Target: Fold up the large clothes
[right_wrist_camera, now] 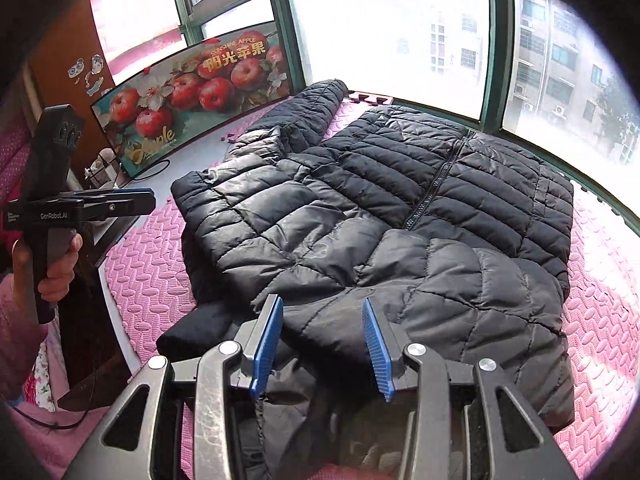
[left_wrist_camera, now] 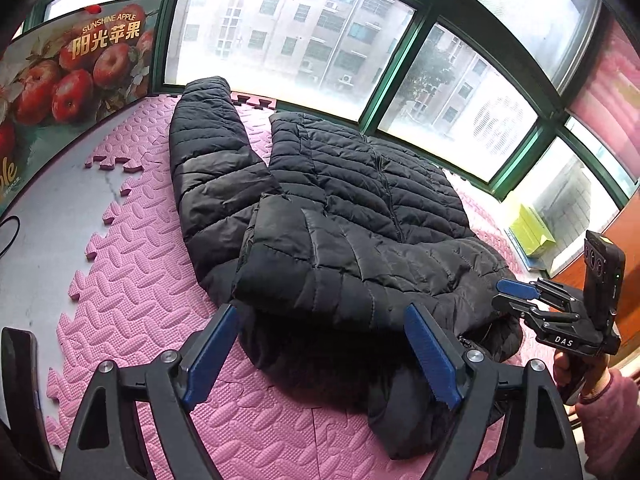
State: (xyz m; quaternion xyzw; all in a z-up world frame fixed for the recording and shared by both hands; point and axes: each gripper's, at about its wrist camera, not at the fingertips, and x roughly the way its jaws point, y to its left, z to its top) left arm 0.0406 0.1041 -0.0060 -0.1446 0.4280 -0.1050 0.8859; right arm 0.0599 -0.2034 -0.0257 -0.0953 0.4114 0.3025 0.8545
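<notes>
As I hover both tongs, the jacket (right_wrist_camera: 380, 216) lies on the mat (right_wrist_camera: 152, 276), zipper running away; right tongs (right_wrist_camera: 320, 344), half-open and empty, sit nearest its folded hem; left tongs (left_wrist_camera: 320, 356) gape empty.

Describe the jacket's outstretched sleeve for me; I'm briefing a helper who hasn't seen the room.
Start at the apple poster leaning beside the windows. On the pink foam mat in front of it lies a black quilted jacket. The sleeve is its long padded arm stretching toward the glass, lying apart from the zipped body.
</notes>
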